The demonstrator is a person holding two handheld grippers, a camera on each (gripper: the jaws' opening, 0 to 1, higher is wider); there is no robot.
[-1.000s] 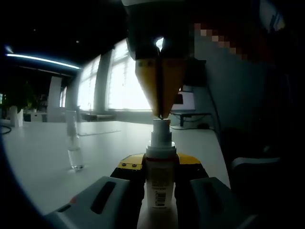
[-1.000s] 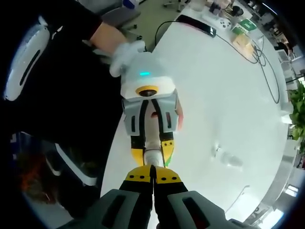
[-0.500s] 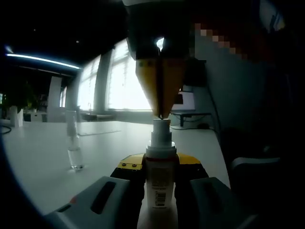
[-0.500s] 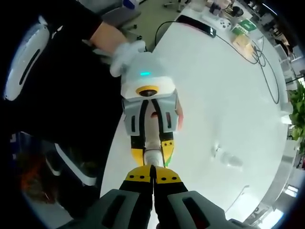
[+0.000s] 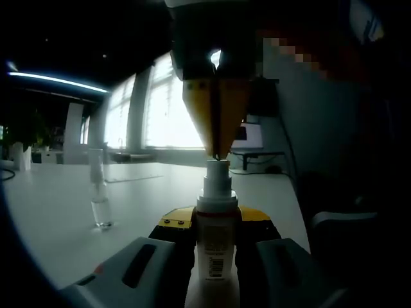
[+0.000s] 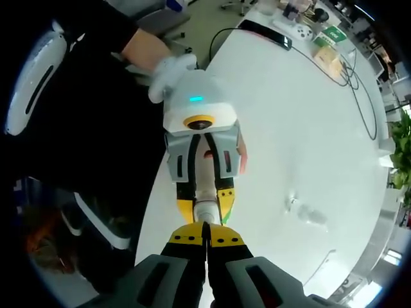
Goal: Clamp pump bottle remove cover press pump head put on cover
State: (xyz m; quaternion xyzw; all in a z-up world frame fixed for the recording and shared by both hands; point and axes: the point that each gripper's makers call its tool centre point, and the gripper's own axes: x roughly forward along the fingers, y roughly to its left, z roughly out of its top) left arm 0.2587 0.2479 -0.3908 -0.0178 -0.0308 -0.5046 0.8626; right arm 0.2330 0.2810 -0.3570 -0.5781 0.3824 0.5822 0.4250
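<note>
Left gripper view: low, level with the table [image 5: 58, 212], close behind the pump bottle [image 5: 217, 237], facing windows. Right gripper view: overhead, looking straight down. Shared: bottle, table, clear cover [image 5: 99, 192] [image 6: 307, 212].

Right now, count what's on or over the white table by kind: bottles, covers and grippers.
Pump bottles: 1, the pump bottle, held upright in the left gripper.
Clear covers: 1, the clear cover, standing apart on the white table.
Grippers: 2, the left one, and the right gripper closed above the pump head.
Total: 4.
</note>
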